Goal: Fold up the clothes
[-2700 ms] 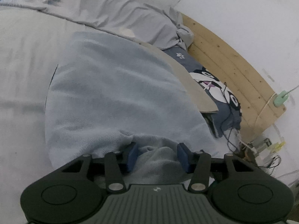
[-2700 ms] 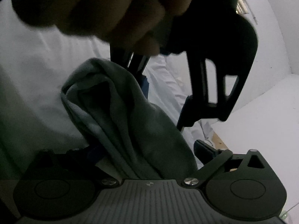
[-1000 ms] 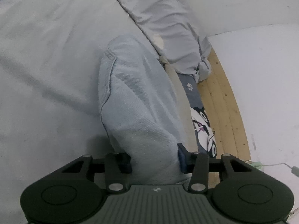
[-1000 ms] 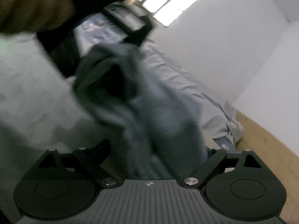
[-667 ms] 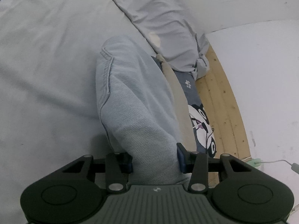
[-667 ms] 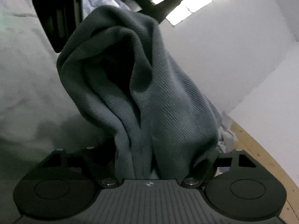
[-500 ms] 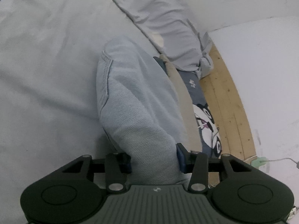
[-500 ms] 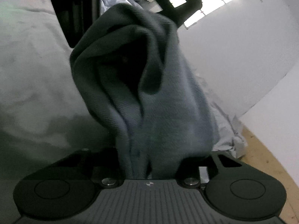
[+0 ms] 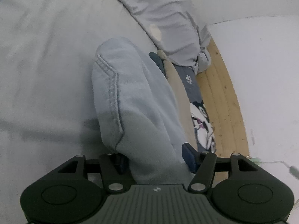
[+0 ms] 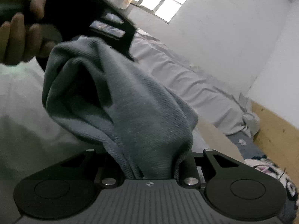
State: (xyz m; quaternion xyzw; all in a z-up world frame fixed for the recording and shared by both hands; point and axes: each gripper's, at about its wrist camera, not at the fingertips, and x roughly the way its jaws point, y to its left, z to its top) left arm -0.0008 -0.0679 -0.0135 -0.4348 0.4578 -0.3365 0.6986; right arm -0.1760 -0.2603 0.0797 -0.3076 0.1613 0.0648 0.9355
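1. Since a moment ago, the left tool (image 9: 156,158) has been opening its jaws wider, and the right tool (image 10: 149,163) has been closing its jaws tight.
2. The left tool is sitting partly open with the light blue cloth (image 9: 134,100) lying between its blue pads (image 9: 188,156). The right pad is standing a little away from the cloth, so the tool is not squeezing it now.
3. The right tool is pinching the same blue cloth (image 10: 119,112). Its jaws are almost together, and the bunched cloth is filling the gap.
4. In the right wrist view, the cloth is hanging in the air between the two tools, and its top end is reaching up to the dark left tool (image 10: 97,26).
5. A hand (image 10: 20,31) is holding that left tool by its handle at the top left of that view.
6. In the left wrist view, the cloth is stretching away from the tool over the white bed (image 9: 46,65), and a sewn seam is running down its side.
7. A grey blanket (image 9: 168,22) is lying bunched along the far edge of the bed.
8. A dark blue pillow (image 9: 198,100) with a cartoon face is lying beside the cloth, next to a wooden board (image 9: 224,93).
9. A window (image 10: 164,1) is glowing bright in the white wall behind.
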